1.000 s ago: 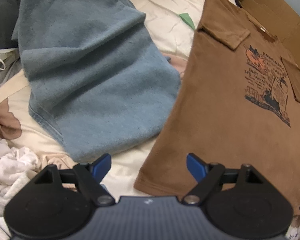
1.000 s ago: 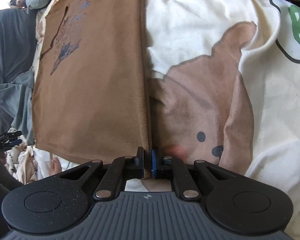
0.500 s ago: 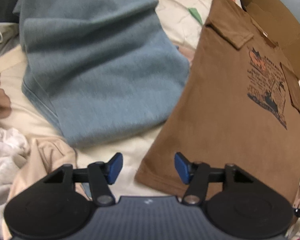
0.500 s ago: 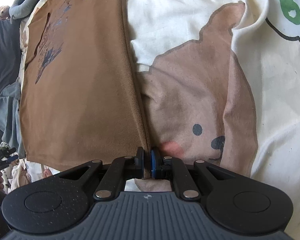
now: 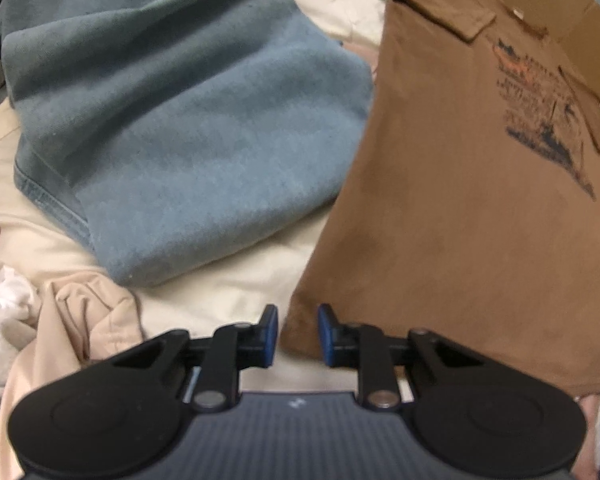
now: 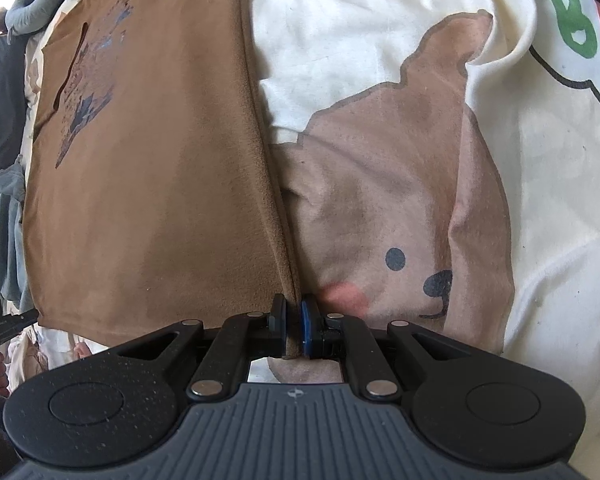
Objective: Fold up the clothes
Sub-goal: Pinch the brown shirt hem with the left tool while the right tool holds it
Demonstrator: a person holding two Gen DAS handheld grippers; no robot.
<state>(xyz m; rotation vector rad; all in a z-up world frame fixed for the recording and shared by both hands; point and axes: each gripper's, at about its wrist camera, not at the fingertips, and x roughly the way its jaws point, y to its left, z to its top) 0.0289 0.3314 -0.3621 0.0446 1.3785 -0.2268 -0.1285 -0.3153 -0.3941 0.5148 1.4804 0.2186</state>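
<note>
A brown T-shirt (image 5: 460,220) with a dark print lies flat on the bed, sleeves folded in. In the left wrist view my left gripper (image 5: 298,332) is low over the shirt's near left corner. Its jaws are closing, with the corner between the blue pads and a gap still showing. In the right wrist view the brown T-shirt (image 6: 152,180) runs up the left half. My right gripper (image 6: 294,324) pinches its near right corner at the straight side edge. Those jaws are easing open slightly, and brown fabric still fills the narrow slot.
A folded blue garment (image 5: 188,140) lies left of the shirt, close to its side edge. Beige cloth (image 5: 80,320) and white cloth (image 5: 0,320) are bunched at the near left. A cardboard box (image 5: 560,12) stands beyond the collar. The bear-print sheet (image 6: 400,200) spreads to the right.
My left gripper has sunk toward the shirt's near left corner and its jaws have narrowed around it. My right gripper has stayed at the other corner, its pads parting a little.
</note>
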